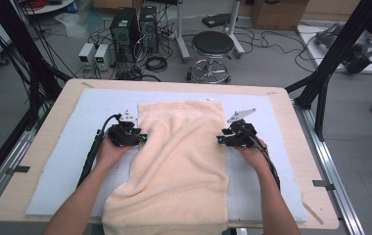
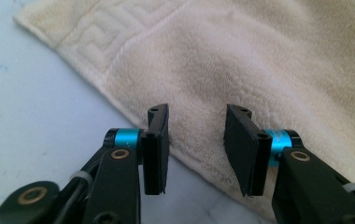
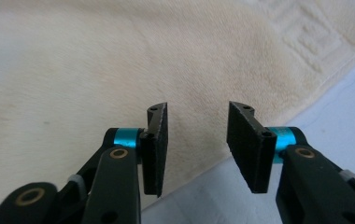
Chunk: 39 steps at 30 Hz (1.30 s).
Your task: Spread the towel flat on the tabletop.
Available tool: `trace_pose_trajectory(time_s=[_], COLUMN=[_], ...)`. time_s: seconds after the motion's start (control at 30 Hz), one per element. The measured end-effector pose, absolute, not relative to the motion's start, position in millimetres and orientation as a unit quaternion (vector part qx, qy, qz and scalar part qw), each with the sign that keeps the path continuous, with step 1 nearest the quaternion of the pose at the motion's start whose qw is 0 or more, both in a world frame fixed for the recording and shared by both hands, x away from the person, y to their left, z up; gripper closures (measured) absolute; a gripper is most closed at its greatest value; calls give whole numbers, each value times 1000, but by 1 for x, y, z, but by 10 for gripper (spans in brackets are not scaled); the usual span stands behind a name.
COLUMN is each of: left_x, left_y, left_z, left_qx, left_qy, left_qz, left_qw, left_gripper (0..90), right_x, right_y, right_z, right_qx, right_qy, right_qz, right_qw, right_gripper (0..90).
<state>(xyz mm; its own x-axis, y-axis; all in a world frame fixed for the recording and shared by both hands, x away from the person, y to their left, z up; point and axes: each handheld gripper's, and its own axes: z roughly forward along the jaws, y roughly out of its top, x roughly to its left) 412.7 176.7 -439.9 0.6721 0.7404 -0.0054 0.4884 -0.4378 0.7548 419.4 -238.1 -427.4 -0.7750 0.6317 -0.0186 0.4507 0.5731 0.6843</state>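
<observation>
A cream towel (image 1: 181, 156) lies lengthwise on the table, its patterned border at the far end and its near end hanging over the front edge. My left gripper (image 1: 142, 138) sits at the towel's left edge, pointing inward. In the left gripper view the left gripper (image 2: 196, 144) stands open just above the towel (image 2: 259, 56) edge, with nothing pinched. My right gripper (image 1: 220, 139) mirrors it at the towel's right edge. In the right gripper view the right gripper (image 3: 196, 144) is open over the towel (image 3: 96, 60) edge, jaws apart and not touching the cloth.
A pale blue mat (image 1: 61, 161) covers the wooden table (image 1: 25, 171) under the towel. Beyond the table stand a round stool (image 1: 212, 46), computer towers (image 1: 125, 27) and cables on the floor. Black frame posts (image 1: 331, 58) rise at both sides.
</observation>
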Motion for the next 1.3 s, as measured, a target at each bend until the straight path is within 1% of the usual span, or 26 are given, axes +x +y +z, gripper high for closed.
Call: trace_pose_trajectory(time_s=[0.03, 0.07, 0.13, 0.17, 0.27, 0.37, 0.4, 0.43, 0.5, 0.6, 0.67, 0.77, 0.83, 0.93, 1.0, 1.13, 1.3], left_x=[413, 412, 414, 415, 422, 429, 430, 430, 428, 421, 413, 396, 382, 355, 335, 296, 259], left_y=[176, 174, 174, 176, 191, 211, 215, 216, 217, 219, 215, 208, 206, 204, 204, 208, 212], left_z=[-440, -440, -440, -440, -438, -434, -434, -433, -433, -428, -423, -418, -416, -414, -412, -410, -407], left_qx=[834, 836, 833, 830, 811, 775, 766, 763, 777, 779, 792, 815, 827, 839, 848, 849, 852], left_qy=[362, 358, 363, 370, 403, 447, 454, 457, 445, 433, 411, 372, 347, 312, 290, 260, 236], left_qz=[165, 173, 181, 187, 217, 219, 213, 214, 211, 178, 167, 153, 143, 129, 124, 122, 113], left_qw=[382, 379, 376, 373, 365, 391, 403, 403, 392, 418, 418, 416, 418, 427, 426, 443, 454], left_gripper=[777, 835, 863, 867, 870, 869, 865, 849, 773, 719, 680, 650, 620, 608, 600, 566, 552], right_x=[421, 423, 426, 427, 430, 433, 434, 435, 435, 428, 419, 401, 386, 365, 345, 306, 267], right_y=[-236, -236, -236, -236, -233, -228, -226, -226, -227, -228, -229, -228, -228, -225, -223, -221, -222], right_z=[-431, -435, -435, -434, -431, -429, -429, -428, -427, -421, -414, -406, -403, -396, -389, -386, -398], right_qx=[313, 312, 319, 319, 317, 318, 323, 325, 331, 319, 309, 287, 274, 262, 235, 188, 149], right_qy=[878, 879, 874, 875, 879, 879, 878, 876, 874, 879, 877, 882, 883, 893, 893, 894, 899], right_qz=[337, 337, 347, 347, 340, 333, 331, 331, 332, 332, 345, 355, 363, 353, 368, 395, 407], right_qw=[131, 126, 116, 112, 108, 119, 122, 128, 129, 126, 122, 117, 118, 97, 109, 93, 69], right_gripper=[608, 640, 756, 790, 829, 828, 820, 793, 754, 708, 682, 650, 648, 608, 608, 602, 613])
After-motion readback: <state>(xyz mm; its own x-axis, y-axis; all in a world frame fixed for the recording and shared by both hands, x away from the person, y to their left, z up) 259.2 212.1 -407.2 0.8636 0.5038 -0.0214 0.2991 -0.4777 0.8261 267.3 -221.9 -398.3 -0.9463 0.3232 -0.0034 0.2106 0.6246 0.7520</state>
